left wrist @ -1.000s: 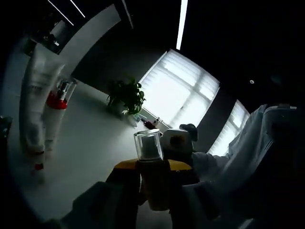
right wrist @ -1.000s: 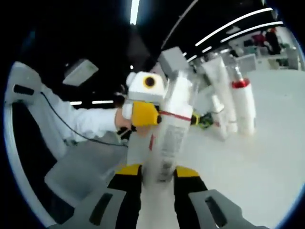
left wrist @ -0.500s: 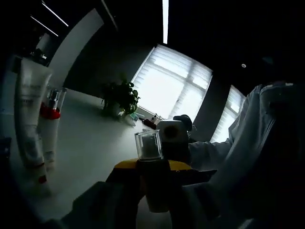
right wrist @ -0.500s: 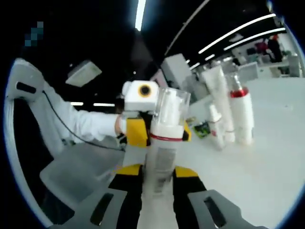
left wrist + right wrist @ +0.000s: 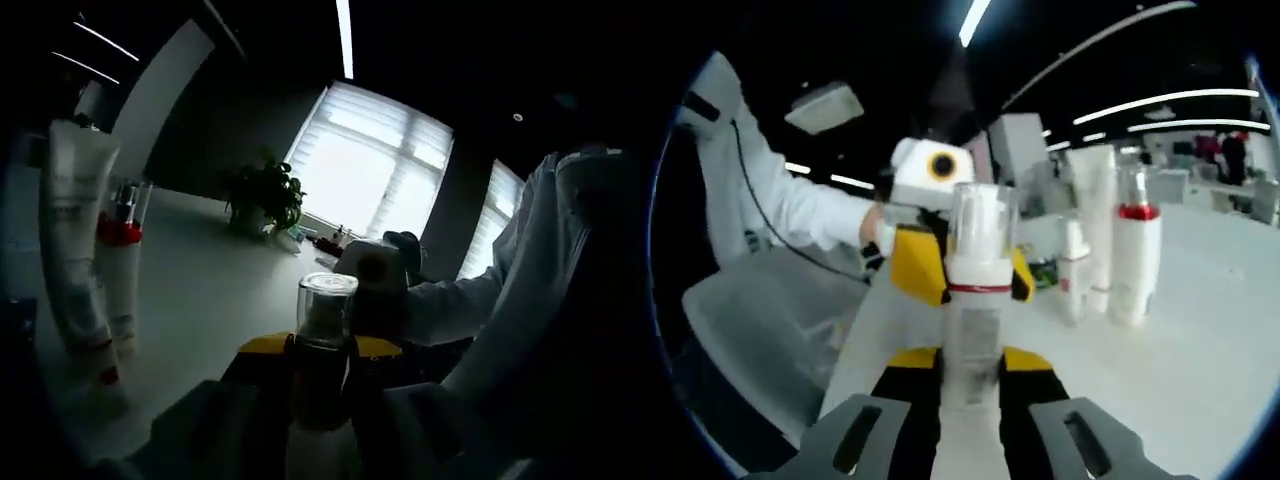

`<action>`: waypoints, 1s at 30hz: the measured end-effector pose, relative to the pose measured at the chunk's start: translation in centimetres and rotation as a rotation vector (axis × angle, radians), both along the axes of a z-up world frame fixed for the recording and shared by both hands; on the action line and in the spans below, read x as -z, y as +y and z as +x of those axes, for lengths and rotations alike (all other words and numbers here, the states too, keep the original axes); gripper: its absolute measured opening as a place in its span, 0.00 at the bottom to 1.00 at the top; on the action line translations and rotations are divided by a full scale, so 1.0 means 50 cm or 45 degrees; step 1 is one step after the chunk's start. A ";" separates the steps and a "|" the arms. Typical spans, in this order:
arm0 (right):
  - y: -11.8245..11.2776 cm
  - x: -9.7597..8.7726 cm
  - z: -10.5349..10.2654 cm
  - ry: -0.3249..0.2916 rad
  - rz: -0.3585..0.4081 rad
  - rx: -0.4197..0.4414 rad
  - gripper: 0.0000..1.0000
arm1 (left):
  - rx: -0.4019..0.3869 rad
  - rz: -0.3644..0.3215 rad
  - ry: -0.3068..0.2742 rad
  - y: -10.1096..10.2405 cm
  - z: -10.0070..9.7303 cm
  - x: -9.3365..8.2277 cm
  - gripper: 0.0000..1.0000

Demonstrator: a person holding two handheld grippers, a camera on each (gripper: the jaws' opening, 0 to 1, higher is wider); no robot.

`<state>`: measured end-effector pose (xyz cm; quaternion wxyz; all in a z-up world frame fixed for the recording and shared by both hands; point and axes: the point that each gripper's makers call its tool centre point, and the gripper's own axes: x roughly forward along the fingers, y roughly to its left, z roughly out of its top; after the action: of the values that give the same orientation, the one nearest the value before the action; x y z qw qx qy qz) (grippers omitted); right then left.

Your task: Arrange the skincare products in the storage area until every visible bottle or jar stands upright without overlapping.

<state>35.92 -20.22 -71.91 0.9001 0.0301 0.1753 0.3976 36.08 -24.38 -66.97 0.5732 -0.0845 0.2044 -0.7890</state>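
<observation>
A white pump bottle with a clear cap (image 5: 979, 222) and a red ring stands upright between my right gripper's (image 5: 971, 362) yellow-tipped jaws, which press its sides. From the far side, my left gripper (image 5: 962, 276) clamps the same bottle. In the left gripper view the same clear-capped bottle (image 5: 324, 312) rises between my left gripper's (image 5: 320, 352) jaws, with the right gripper behind it. Its base is hidden. On the white table stand a tall white tube (image 5: 1098, 215), a red-collared pump bottle (image 5: 1134, 255) and a small white bottle (image 5: 1072, 272), all upright.
A translucent plastic bin (image 5: 745, 330) lies to the left in the right gripper view. A person's white sleeve (image 5: 790, 205) reaches in behind the left gripper. A potted plant (image 5: 264, 195) sits far back on the table by bright windows. Bare white tabletop (image 5: 1180, 370) spreads right.
The held bottle has swung from tilted to upright in the right gripper view. Both views shifted, and the standing tube and bottles now sit nearer the middle.
</observation>
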 end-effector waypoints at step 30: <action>-0.008 0.044 0.073 -0.159 -0.073 -0.065 0.13 | -0.135 0.131 -0.070 0.007 0.058 0.047 0.19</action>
<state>39.59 -20.61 -74.10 0.8993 -0.0251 0.1309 0.4165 38.98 -24.03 -69.32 0.6231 -0.0441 0.2241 -0.7480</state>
